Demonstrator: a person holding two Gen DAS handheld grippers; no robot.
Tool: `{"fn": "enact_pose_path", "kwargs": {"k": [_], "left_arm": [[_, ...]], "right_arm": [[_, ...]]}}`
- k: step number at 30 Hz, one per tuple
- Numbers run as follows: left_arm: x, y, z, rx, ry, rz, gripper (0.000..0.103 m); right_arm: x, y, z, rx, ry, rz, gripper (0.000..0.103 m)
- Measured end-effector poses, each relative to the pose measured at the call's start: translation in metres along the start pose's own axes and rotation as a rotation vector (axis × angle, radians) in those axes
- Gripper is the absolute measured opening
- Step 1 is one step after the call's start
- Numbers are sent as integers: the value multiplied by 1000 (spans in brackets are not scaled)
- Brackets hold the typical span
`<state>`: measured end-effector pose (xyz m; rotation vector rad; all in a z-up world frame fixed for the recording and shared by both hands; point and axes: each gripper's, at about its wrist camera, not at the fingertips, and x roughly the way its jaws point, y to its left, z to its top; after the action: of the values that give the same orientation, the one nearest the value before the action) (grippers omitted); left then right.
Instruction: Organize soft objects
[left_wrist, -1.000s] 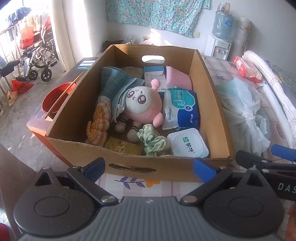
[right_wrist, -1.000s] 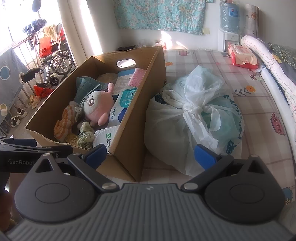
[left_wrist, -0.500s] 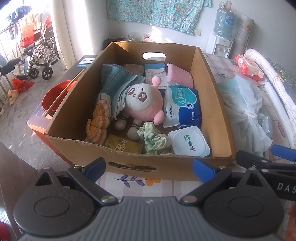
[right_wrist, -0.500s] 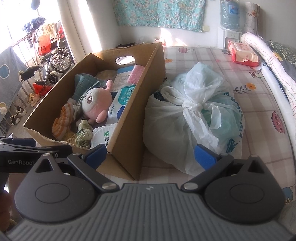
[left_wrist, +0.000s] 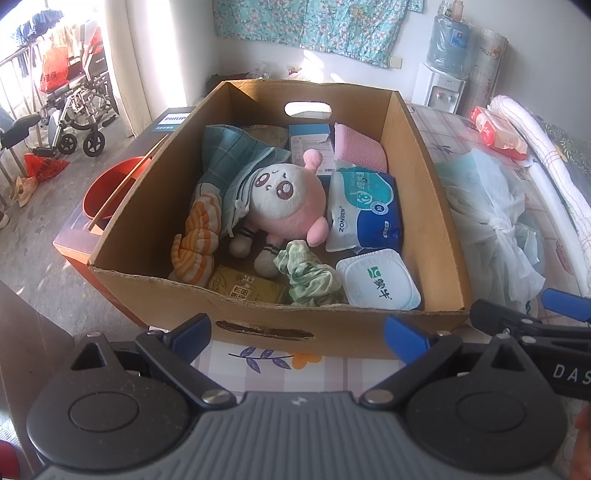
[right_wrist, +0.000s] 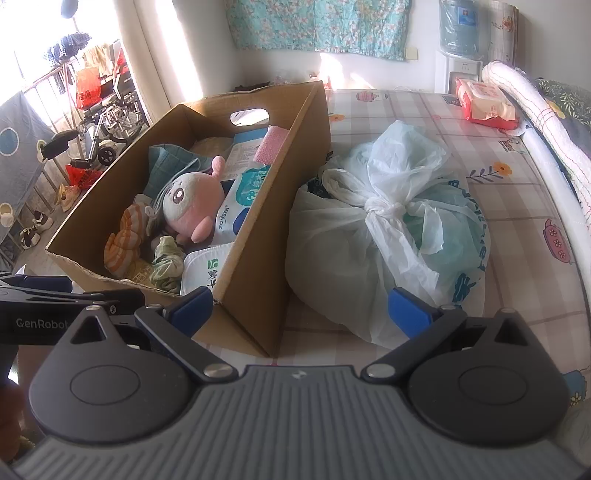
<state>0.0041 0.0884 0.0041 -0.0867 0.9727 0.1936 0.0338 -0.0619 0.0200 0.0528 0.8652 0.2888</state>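
An open cardboard box (left_wrist: 436, 206) stands on the bed and also shows in the right wrist view (right_wrist: 295, 155). Inside lie a pink plush toy (left_wrist: 284, 199), a teal checked cloth (left_wrist: 229, 158), an orange striped soft toy (left_wrist: 195, 240), a green scrunched cloth (left_wrist: 310, 277), a blue wipes pack (left_wrist: 365, 210), a white tub (left_wrist: 376, 280) and a pink sponge (left_wrist: 358, 147). My left gripper (left_wrist: 297, 332) is open and empty just before the box's near wall. My right gripper (right_wrist: 299, 306) is open and empty, before the box corner and a knotted white plastic bag (right_wrist: 388, 229).
A checked sheet (right_wrist: 517, 206) covers the bed. A red wipes pack (right_wrist: 484, 103) and a rolled white blanket (right_wrist: 535, 110) lie at the far right. A red basin (left_wrist: 107, 188) sits left of the box. A wheelchair (left_wrist: 77, 114) stands on the floor beyond.
Both grippers have moved slightly forward and up, so the box and bag sit a little lower and nearer in view. Both stay open. Nothing in the box has moved.
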Motion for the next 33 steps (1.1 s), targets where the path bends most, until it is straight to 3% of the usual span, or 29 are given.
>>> {"fn": "enact_pose_path", "kwargs": {"k": [33], "left_arm": [[2, -1, -1, 2, 2, 2, 100]], "right_arm": [[3, -2, -2, 4, 9, 3, 102]]}}
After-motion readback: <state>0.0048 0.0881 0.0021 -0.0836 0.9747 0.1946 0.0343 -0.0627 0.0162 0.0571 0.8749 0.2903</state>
